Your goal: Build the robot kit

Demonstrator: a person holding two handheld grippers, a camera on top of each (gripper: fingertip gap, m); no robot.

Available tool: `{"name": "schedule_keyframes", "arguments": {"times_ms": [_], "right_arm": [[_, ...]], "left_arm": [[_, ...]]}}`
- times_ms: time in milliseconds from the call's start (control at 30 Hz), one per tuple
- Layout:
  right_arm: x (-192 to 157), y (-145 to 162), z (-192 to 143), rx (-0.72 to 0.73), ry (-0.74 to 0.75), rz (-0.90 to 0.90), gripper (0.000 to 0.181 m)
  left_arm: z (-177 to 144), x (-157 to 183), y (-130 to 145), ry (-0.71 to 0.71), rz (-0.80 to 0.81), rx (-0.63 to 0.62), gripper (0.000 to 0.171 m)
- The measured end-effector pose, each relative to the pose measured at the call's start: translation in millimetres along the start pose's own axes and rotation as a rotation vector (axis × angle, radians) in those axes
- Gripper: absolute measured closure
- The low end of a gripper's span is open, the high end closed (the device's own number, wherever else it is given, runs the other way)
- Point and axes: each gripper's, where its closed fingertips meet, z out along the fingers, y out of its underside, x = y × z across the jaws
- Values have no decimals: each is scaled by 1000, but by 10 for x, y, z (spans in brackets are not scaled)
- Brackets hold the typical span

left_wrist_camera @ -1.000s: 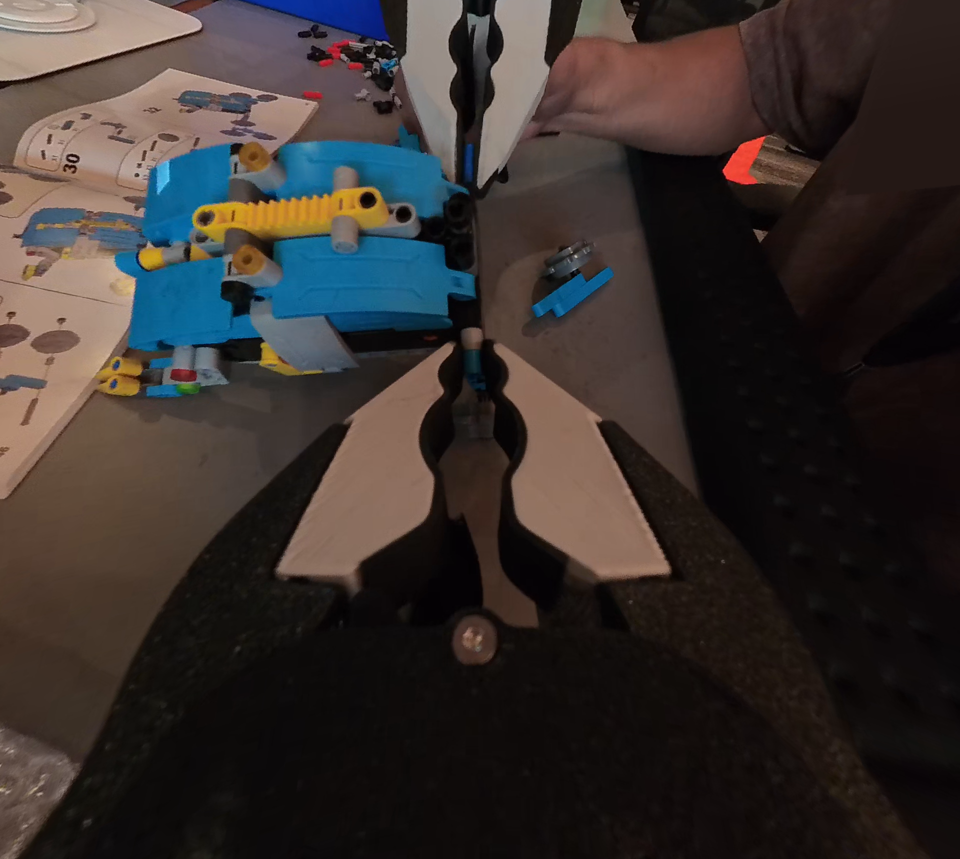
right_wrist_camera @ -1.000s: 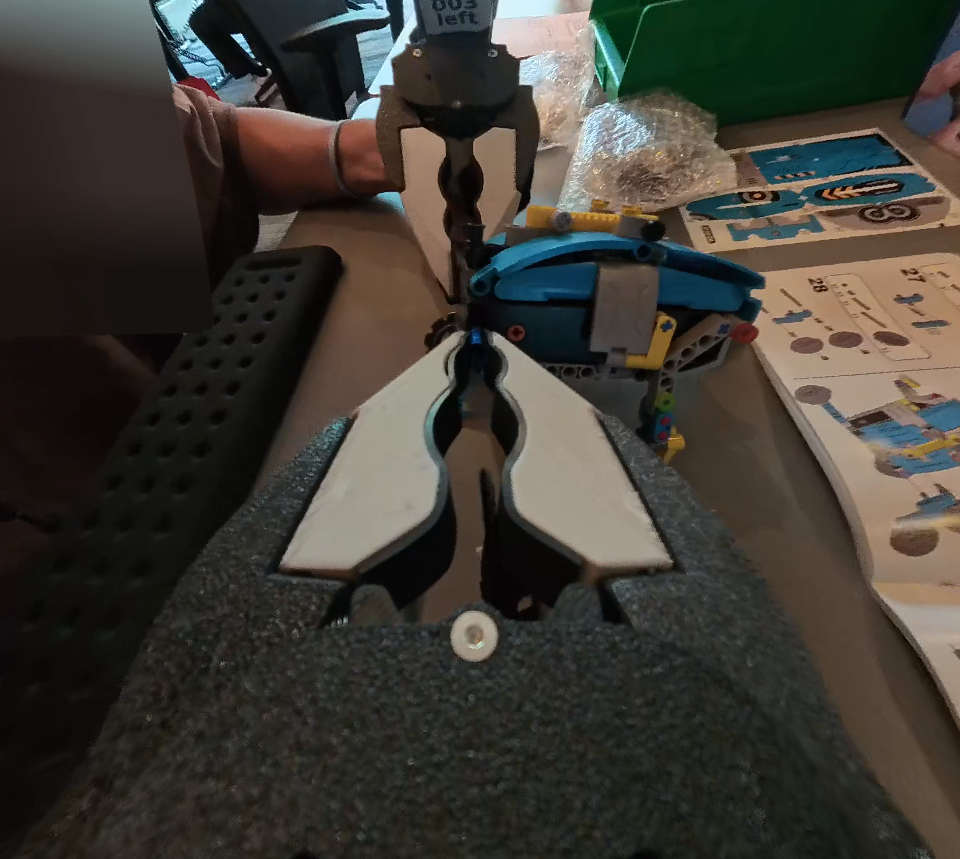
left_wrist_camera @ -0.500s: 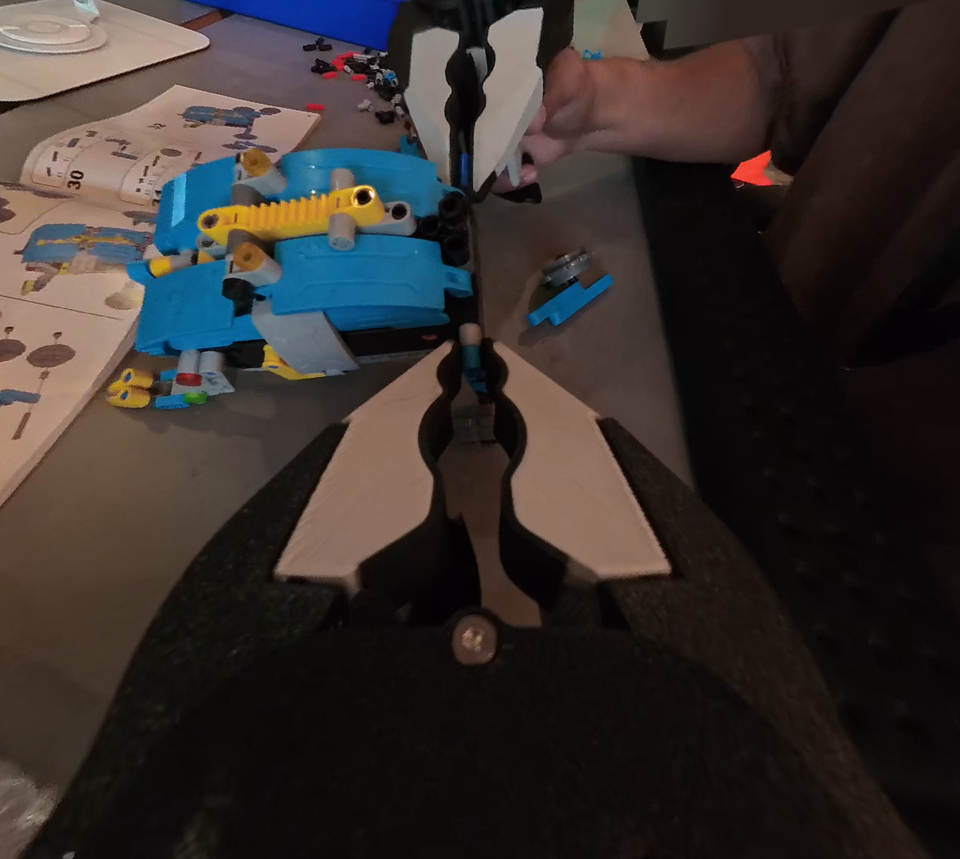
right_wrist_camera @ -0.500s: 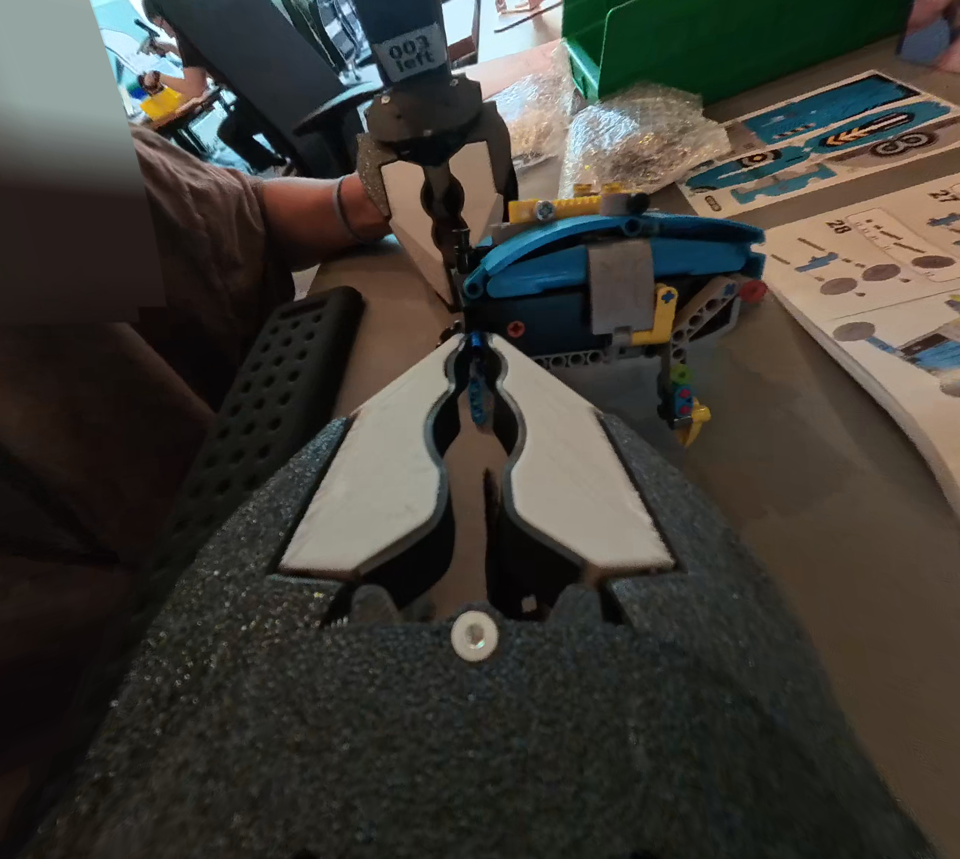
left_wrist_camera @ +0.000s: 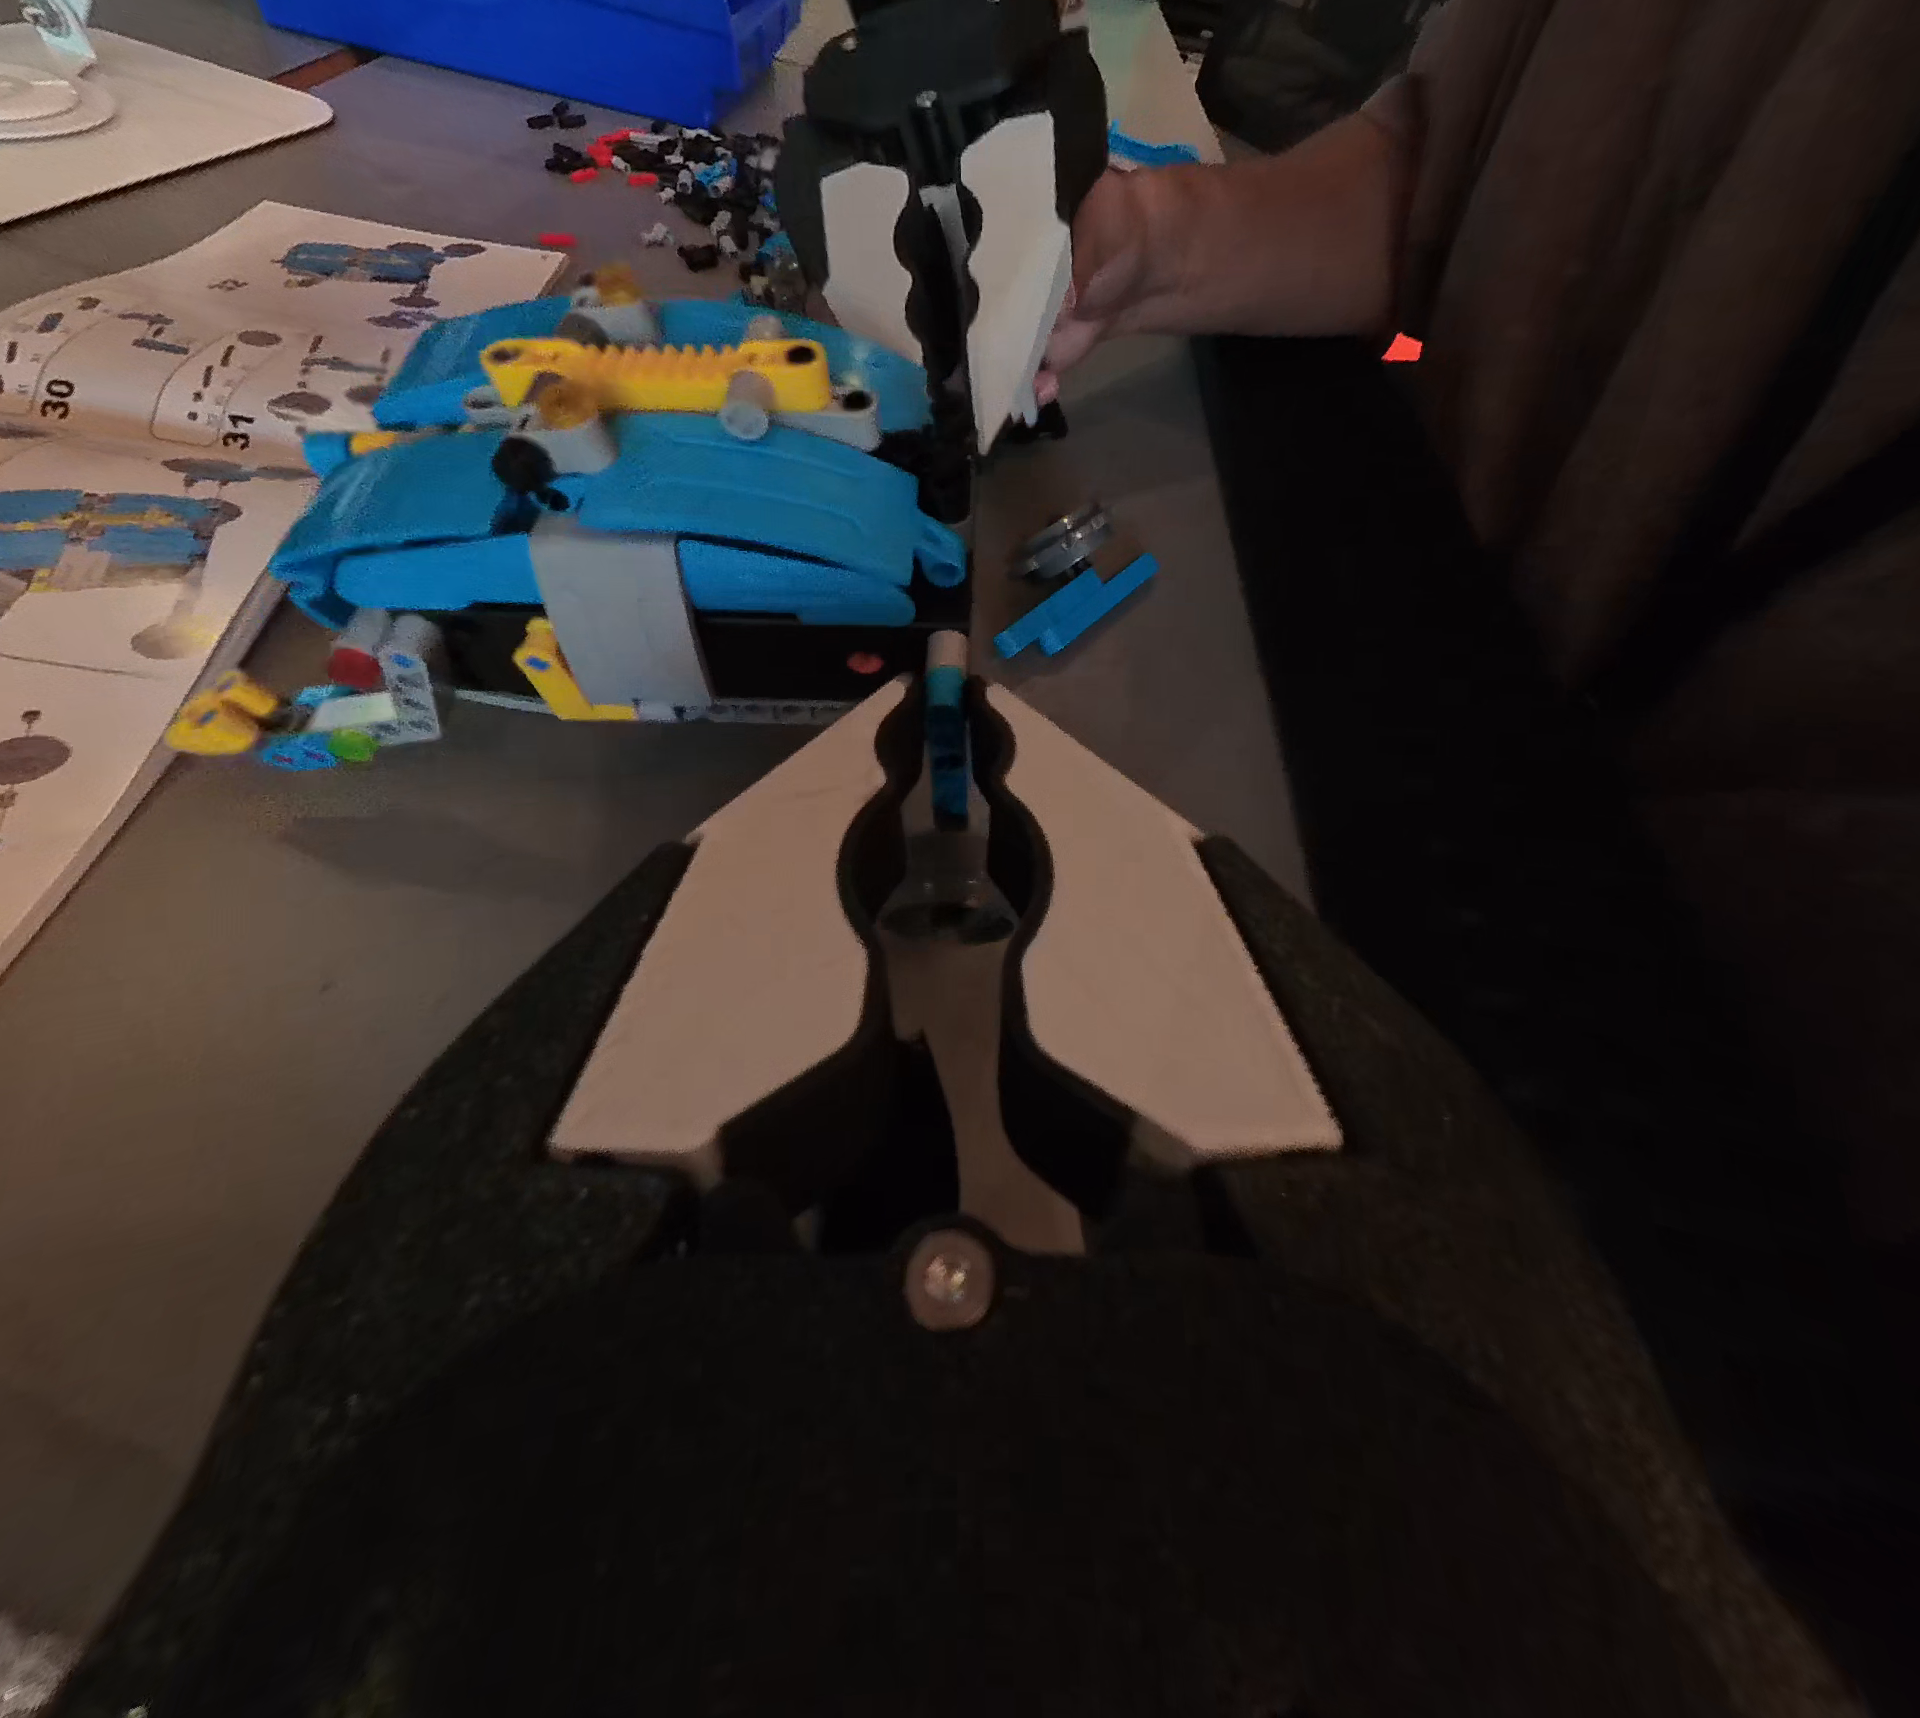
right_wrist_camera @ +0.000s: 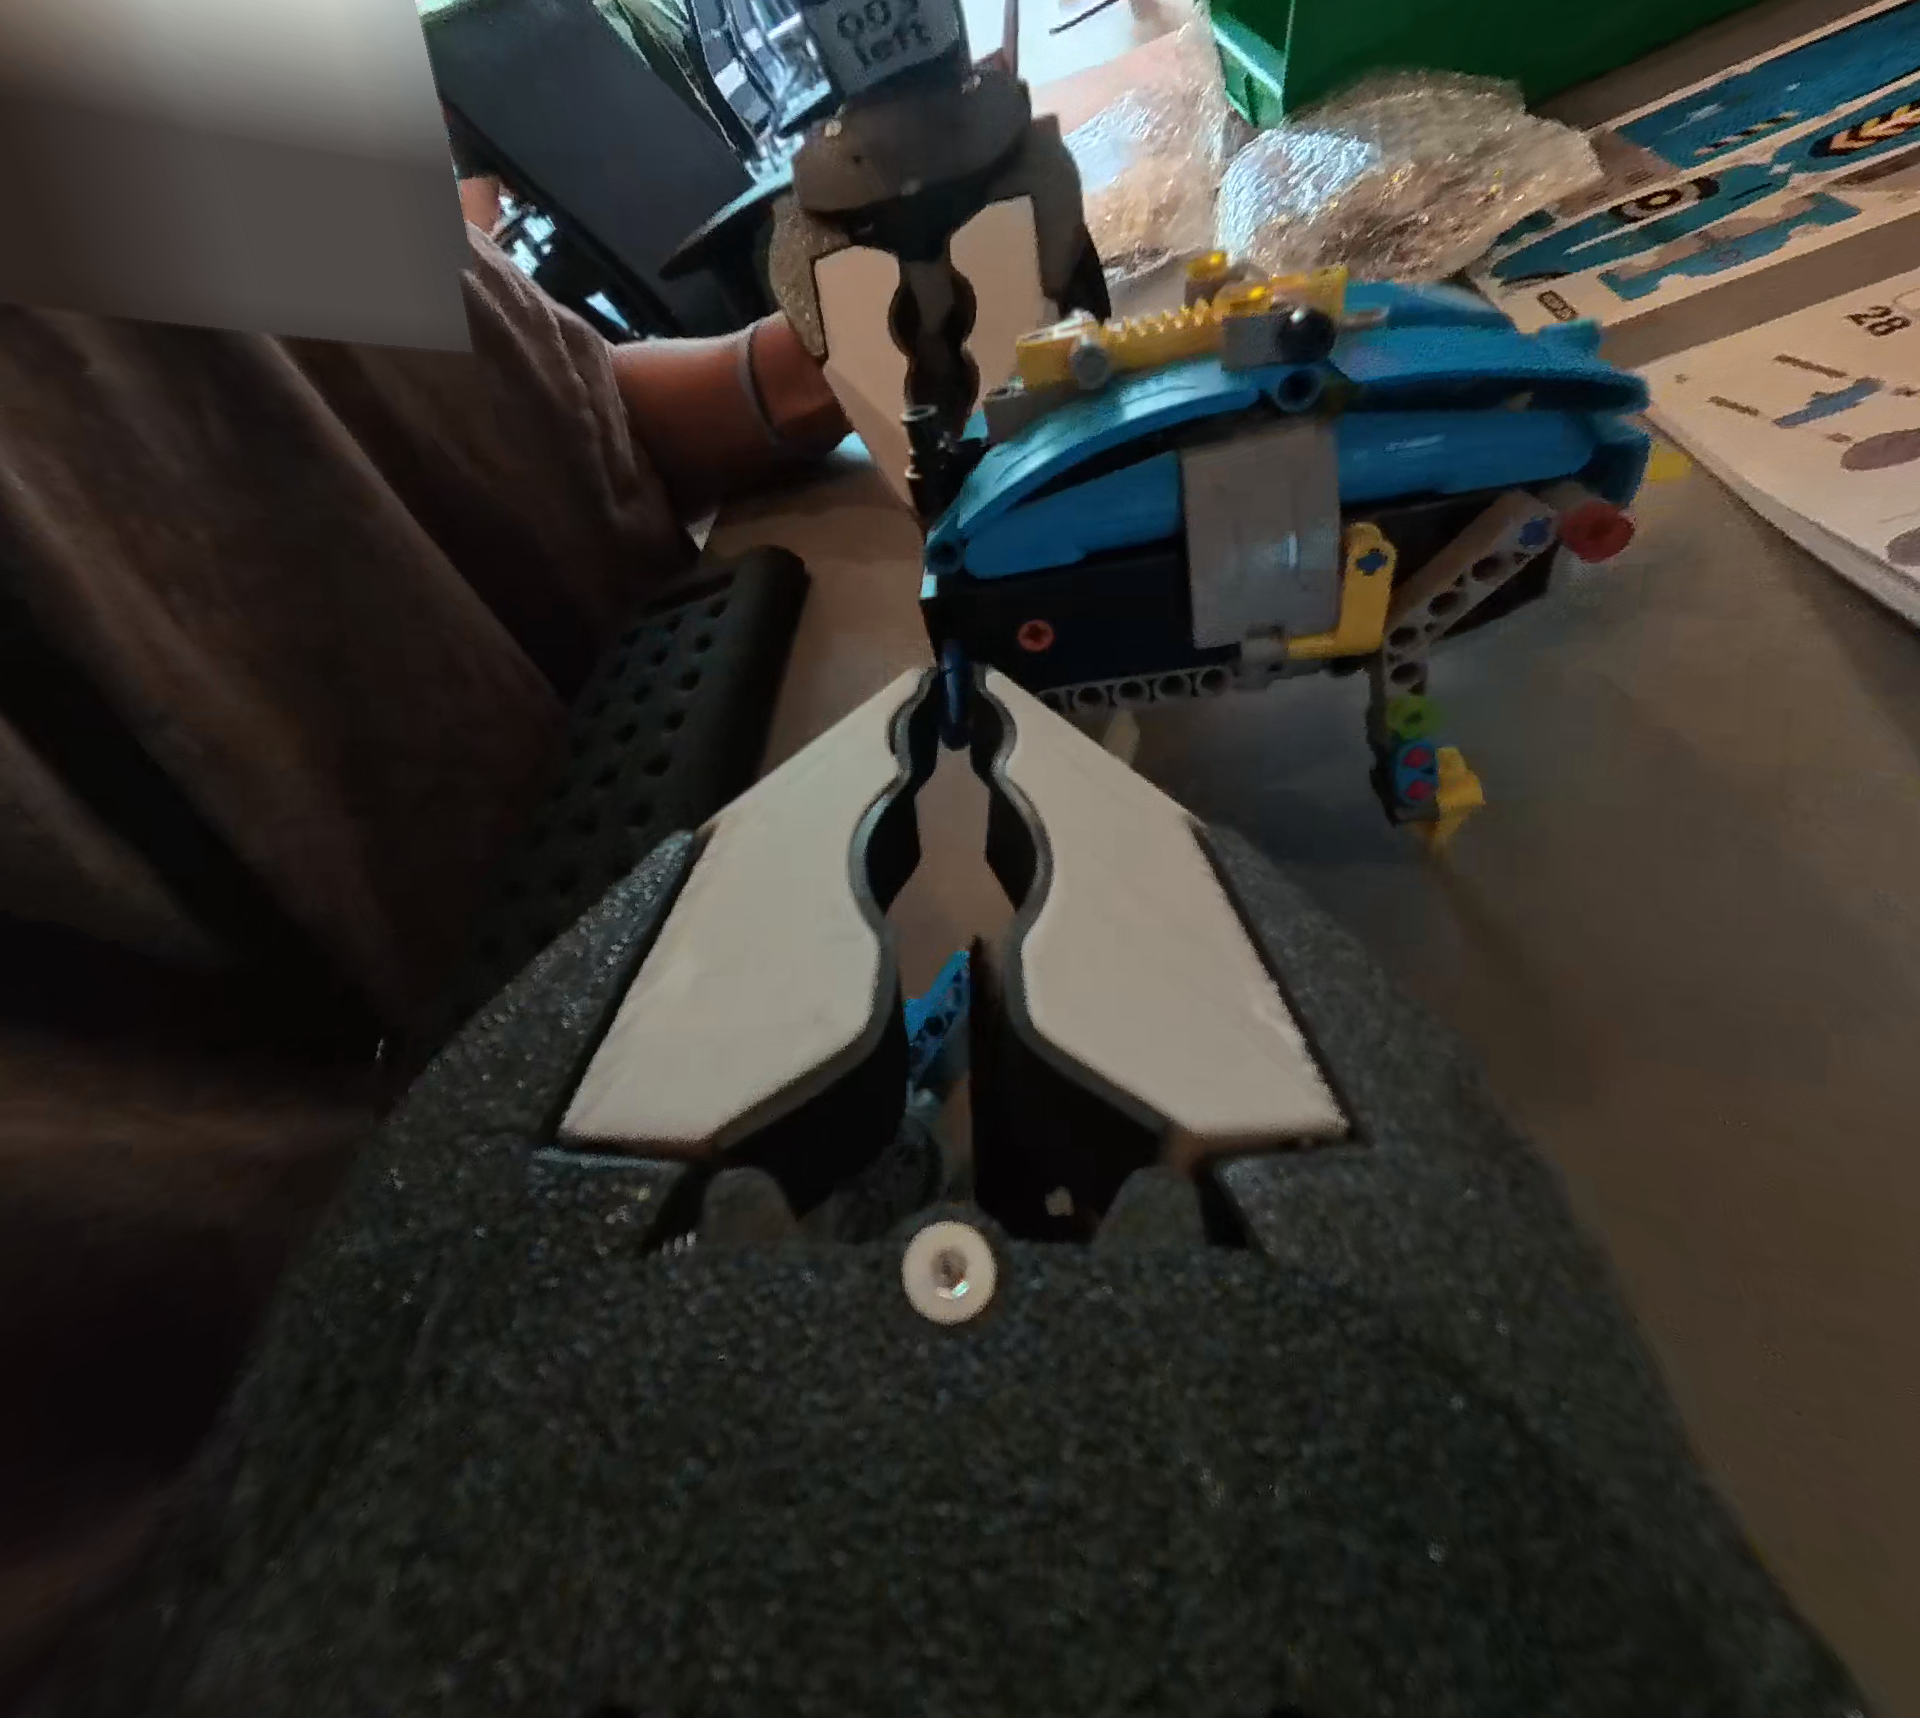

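Two claws [left_wrist_camera: 948,681] [right_wrist_camera: 951,681] gripping blue model's [left_wrist_camera: 623,505] end.

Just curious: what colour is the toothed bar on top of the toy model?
Yellow toothed bar; left wrist view shows it best.

Left claw [left_wrist_camera: 948,692] fingers closed to a narrow slit, clamping a small blue pin at the tips; white pads [left_wrist_camera: 769,920] form a V, black foam body below. Seen from the right wrist view, left claw [right_wrist_camera: 925,463] points down, fingers together, a bare forearm [right_wrist_camera: 707,390] with a wristband behind it. Right claw [right_wrist_camera: 951,692] fingers also pinched together on a thin dark blue piece at the tips. From the left wrist view, right claw [left_wrist_camera: 956,442] hangs tips-down and tilted, a hand [left_wrist_camera: 1122,276] gripping it from behind, brown sleeve at the forearm.
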Motion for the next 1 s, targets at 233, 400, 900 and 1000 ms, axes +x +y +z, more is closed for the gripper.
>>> {"name": "schedule_keyframes", "arguments": {"times_ms": [233,400,900,1000], "right_arm": [[-15,40,1,-6,96,-166,176],[25,-59,-83,34,133,-191,176],[-141,-96,-76,61,165,-173,176],[-170,-166,-101,91,174,-193,176]], "left_arm": [[-13,4,-2,18,3,9,165],[-60,-67,51,1,-7,-16,164],[-287,-1,46,-85,-86,25,135],[-433,48,-92,-207,-117,60,135]]}}
